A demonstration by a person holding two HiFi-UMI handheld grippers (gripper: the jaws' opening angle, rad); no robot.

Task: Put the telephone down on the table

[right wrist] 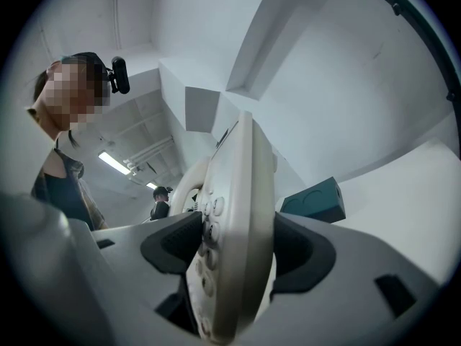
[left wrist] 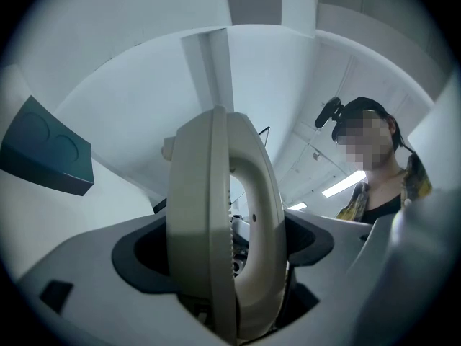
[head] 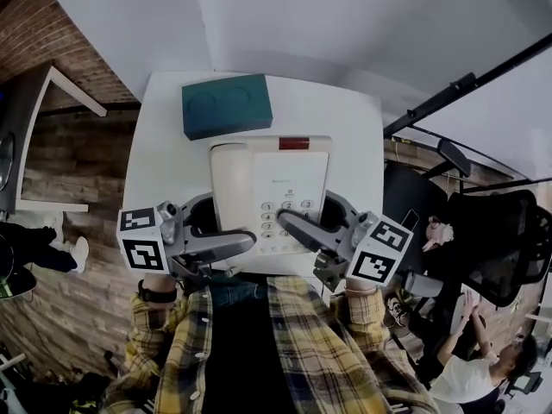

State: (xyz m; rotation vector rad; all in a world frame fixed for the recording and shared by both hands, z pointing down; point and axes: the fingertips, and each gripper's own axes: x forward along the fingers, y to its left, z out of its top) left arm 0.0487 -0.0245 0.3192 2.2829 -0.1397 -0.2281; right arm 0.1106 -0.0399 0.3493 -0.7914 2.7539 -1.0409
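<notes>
Clamped tight, the left gripper held the telephone at its seven o'clock corner, the right gripper at five o'clock. It looked lifted above the white table, a teal box at twelve o'clock; lowering was not yet done.

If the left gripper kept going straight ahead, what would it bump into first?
The telephone: the left gripper is clamped on its handset side. Past it, probably the right gripper.
</notes>
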